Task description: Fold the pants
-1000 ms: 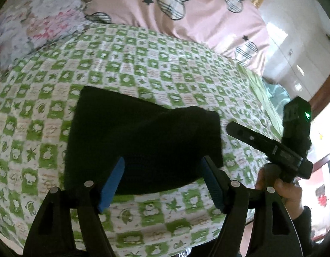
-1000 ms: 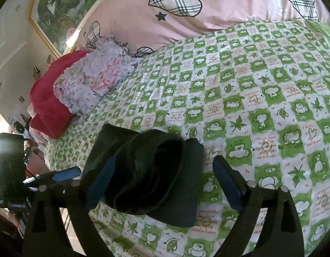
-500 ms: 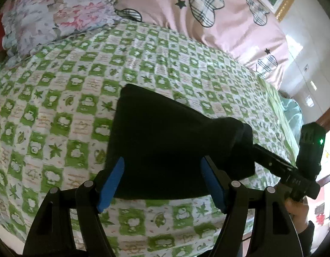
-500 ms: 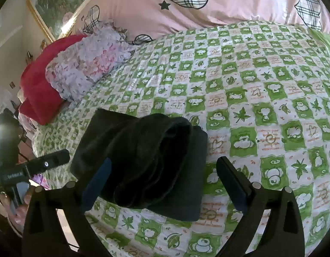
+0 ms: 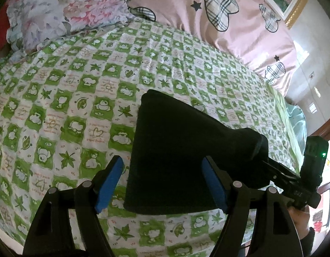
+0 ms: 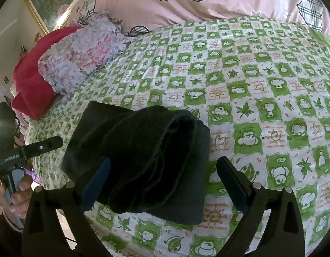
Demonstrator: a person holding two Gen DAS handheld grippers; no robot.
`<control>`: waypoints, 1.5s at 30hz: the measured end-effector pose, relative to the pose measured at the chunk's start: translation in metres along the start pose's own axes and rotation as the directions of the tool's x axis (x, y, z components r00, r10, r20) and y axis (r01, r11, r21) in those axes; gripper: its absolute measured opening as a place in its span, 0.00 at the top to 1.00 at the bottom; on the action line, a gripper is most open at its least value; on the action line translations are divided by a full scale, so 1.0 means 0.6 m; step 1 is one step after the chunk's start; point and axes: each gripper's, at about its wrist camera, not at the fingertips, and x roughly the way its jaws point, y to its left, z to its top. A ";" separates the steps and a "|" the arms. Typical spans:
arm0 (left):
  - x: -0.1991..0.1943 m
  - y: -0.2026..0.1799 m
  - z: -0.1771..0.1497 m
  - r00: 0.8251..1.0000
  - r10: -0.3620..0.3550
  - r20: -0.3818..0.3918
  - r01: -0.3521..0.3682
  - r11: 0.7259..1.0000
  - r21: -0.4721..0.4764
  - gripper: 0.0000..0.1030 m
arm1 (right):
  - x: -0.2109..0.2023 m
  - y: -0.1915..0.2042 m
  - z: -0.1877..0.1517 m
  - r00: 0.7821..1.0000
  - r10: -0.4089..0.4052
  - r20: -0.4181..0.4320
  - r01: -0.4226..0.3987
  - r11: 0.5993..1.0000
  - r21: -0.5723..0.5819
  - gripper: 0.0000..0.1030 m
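Folded black pants (image 5: 177,150) lie in a thick stack on a green-and-white checked bedsheet (image 5: 64,98), near the bed's front edge. Left gripper (image 5: 162,182) w/ blue pads spread wide, nothing clamped, framing the stack's near edge. Right gripper (image 6: 165,184) likewise released, jaws apart on either side of the layered end (image 6: 143,150). Pink heart-print duvet (image 5: 218,21) and floral pillow (image 5: 64,8) at the far side; red blanket (image 6: 30,81) beside the pillow.
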 end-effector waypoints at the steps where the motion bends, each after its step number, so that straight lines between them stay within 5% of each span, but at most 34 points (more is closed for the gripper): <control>1: 0.003 0.002 0.001 1.000 0.001 -0.003 -0.001 1.000 -0.002 0.25 | 0.002 0.000 0.000 1.000 -0.002 -0.003 0.002 1.000 0.001 0.04; 24: 0.098 0.021 0.024 0.994 -0.039 -0.099 0.037 0.999 -0.024 0.25 | 0.045 -0.020 -0.006 0.998 0.007 -0.056 -0.004 0.998 0.061 0.02; 36: 0.119 0.023 0.025 0.991 -0.054 -0.126 0.050 0.998 -0.038 0.25 | 0.058 -0.035 -0.016 0.995 0.077 -0.070 -0.068 0.990 0.126 0.02; 40: 0.121 0.020 0.026 0.989 -0.071 -0.133 0.067 0.997 -0.035 0.36 | 0.062 -0.037 -0.020 0.990 0.118 -0.075 -0.106 0.983 0.149 0.12; 45: 0.122 0.012 0.027 0.991 -0.049 -0.125 0.047 0.999 -0.019 0.38 | 0.061 -0.035 -0.021 0.991 0.108 -0.073 -0.098 0.987 0.131 0.16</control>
